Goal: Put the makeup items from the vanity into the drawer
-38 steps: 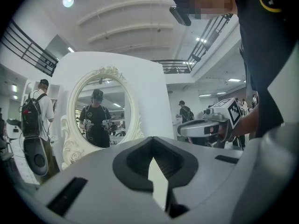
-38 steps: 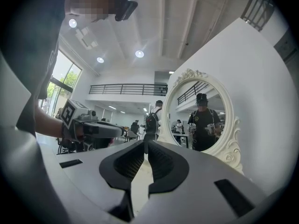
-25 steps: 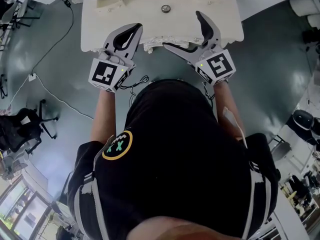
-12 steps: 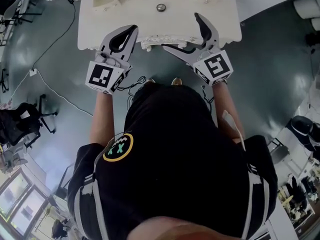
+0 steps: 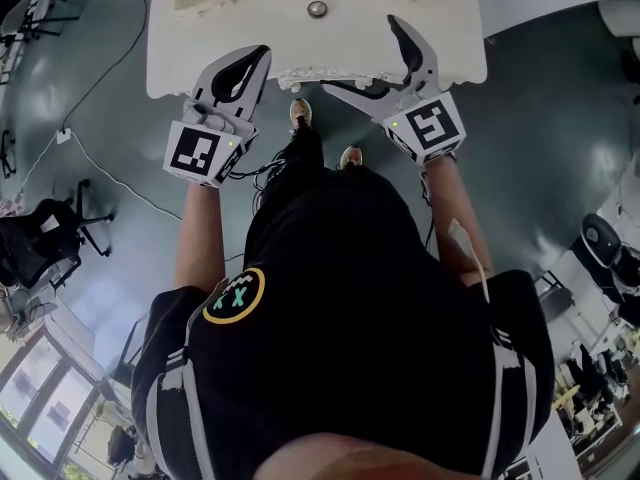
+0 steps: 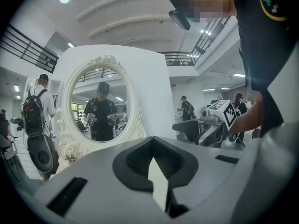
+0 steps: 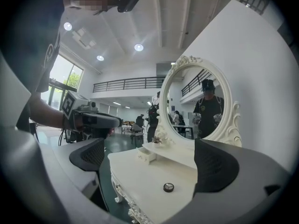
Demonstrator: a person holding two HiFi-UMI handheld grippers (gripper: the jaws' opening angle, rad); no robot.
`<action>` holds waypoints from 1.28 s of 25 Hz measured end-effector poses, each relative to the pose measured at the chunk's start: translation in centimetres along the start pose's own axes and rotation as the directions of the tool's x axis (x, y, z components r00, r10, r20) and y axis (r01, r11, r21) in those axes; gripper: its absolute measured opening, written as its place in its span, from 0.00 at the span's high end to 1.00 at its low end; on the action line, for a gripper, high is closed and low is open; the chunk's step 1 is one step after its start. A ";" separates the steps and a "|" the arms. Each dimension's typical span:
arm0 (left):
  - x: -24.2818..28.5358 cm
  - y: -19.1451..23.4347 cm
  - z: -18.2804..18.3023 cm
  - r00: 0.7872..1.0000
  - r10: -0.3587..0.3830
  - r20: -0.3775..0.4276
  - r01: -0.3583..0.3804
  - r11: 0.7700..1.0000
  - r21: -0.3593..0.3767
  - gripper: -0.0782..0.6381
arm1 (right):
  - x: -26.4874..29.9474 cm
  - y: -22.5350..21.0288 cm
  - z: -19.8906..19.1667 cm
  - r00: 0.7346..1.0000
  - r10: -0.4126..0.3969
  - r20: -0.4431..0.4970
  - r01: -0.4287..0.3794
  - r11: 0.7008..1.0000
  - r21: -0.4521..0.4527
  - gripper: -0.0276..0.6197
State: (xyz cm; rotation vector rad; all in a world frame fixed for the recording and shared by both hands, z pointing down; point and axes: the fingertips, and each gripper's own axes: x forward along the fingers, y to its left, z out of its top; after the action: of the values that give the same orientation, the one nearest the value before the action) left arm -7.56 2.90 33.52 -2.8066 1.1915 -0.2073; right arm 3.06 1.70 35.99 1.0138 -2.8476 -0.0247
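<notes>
A person stands at a glossy white table point(image 5: 455, 38) with a carved, scalloped front edge. The left tongs point(image 5: 258, 56) are closed on nothing, and the right tongs point(image 5: 362, 56) are spread wide and empty over that edge. A small round dark compact point(image 5: 317, 9) lies on the tabletop beyond both, untouched. Only the gripper views show the oval mirror point(image 6: 100, 104) in its ornate moulded frame. The right gripper view also catches a small white drawer box point(image 7: 146, 155) on the table.

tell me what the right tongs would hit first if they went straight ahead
Probably the small drawer at the back of the vanity, though depth is unclear. The right tongs are open and empty. The compact lies nearer and lower, likely under their line.
</notes>
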 end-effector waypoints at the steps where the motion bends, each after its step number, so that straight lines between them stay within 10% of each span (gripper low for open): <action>1: 0.4 0.6 -0.3 1.000 -0.005 0.002 0.005 1.000 -0.003 0.87 | 0.6 -0.3 -0.1 1.000 -0.004 -0.005 0.004 1.000 -0.004 0.03; 32: 10.5 16.2 -3.7 0.990 -0.139 0.022 0.140 0.986 -0.096 0.86 | 17.8 -7.6 -4.5 0.986 -0.054 -0.155 0.052 0.998 -0.023 0.03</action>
State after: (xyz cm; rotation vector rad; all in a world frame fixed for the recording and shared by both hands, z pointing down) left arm -12.41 -15.96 36.00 -2.9727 1.0296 -0.1406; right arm -5.36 -15.30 41.91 1.0391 -2.6750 0.0222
